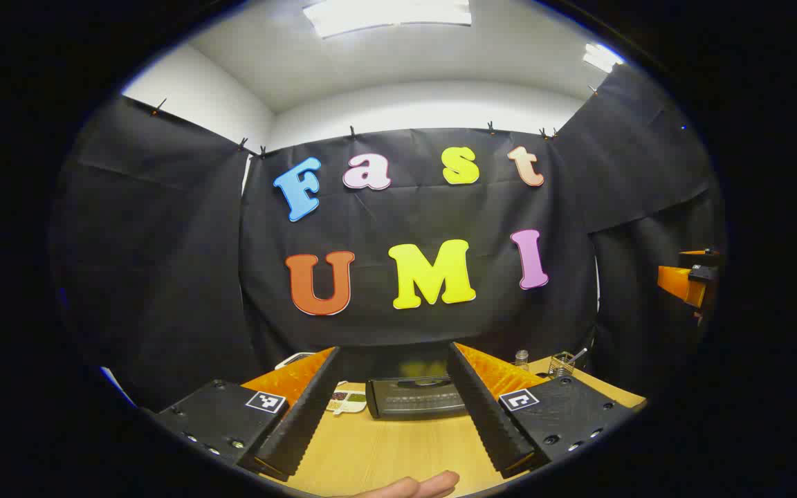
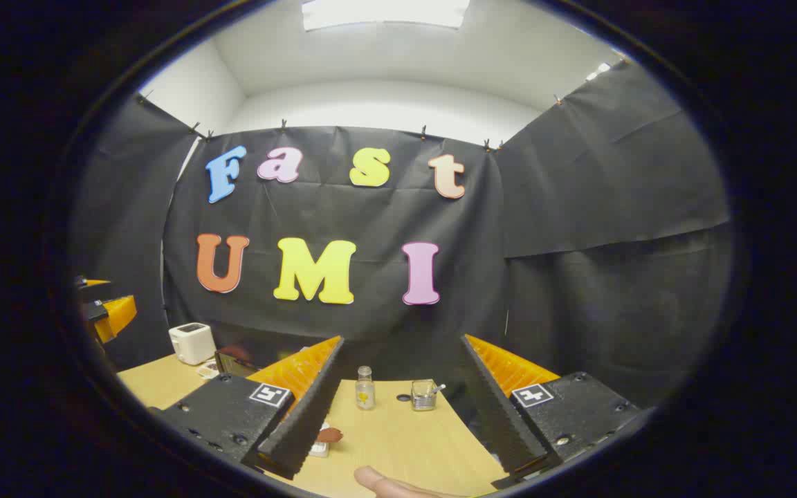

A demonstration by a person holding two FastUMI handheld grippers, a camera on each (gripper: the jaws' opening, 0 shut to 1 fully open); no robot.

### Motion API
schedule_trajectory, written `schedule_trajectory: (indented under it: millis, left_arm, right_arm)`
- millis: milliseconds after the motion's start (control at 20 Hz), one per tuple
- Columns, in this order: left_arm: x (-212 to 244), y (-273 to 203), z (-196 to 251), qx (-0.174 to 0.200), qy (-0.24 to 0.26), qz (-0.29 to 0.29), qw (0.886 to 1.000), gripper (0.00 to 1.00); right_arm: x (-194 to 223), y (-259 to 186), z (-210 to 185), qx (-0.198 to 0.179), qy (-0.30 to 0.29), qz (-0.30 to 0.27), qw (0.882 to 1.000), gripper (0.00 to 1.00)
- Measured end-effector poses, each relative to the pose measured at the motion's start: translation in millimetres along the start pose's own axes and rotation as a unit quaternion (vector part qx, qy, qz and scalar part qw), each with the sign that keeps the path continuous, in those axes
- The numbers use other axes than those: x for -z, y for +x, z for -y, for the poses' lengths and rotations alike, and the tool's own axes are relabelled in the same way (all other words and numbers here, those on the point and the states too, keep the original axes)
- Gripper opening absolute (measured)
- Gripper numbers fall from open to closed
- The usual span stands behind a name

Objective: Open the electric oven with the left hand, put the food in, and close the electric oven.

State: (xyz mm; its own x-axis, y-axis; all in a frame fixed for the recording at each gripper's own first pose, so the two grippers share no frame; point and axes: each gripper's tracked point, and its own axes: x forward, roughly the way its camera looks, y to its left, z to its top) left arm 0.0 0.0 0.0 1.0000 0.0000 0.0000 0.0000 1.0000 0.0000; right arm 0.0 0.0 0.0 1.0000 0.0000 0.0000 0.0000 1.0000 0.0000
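Both jaws spread on left hand-held gripper (image 1: 397, 415), closed electric oven (image 1: 416, 398) just ahead between fingers

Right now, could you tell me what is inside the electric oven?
The electric oven sits on the wooden table with its door shut. Its dark glass gives only faint reflections, so I cannot tell what is inside. A divided plate lies beside it.

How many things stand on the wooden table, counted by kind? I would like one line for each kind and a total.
Electric oven: 1
White toaster: 1
Divided food tray: 1
Small glass bottle: 1
Glass cup with a spoon: 1
Brown food piece: 1
Total: 6
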Motion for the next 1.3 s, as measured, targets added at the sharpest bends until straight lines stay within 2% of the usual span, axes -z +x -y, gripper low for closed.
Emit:
schedule_trajectory:
  millis: [150,450,550,750,1000,1200,1300]
  left_arm:
    - [-4,3,-5,-0.002,0.005,0.001,1.0,0.96]
    - [-7,7,11,0.017,0.0,-0.011,1.0,0.96]
    - [-7,10,14,0.022,-0.012,-0.012,1.0,0.96]
    - [-7,26,9,0.011,-0.021,-0.008,1.0,0.96]
    - [-5,67,16,0.014,-0.042,-0.003,0.999,0.96]
    - [22,120,25,0.024,-0.06,-0.032,0.997,0.96]
    - [44,149,29,0.025,-0.047,-0.059,0.997,0.96]
  right_arm:
    - [-3,2,4,-0.002,0.007,0.005,1.0,1.0]
    - [-1,10,17,-0.002,0.017,0.007,1.0,1.0]
    - [2,9,10,-0.018,0.022,-0.001,1.0,1.0]
    - [6,12,1,-0.046,0.025,-0.007,0.999,1.0]
    - [3,33,7,-0.04,0.007,0.01,0.999,1.0]
    - [-1,50,8,-0.05,0.012,0.021,0.998,1.0]
    - [-3,59,11,-0.055,0.022,0.018,0.998,1.0]
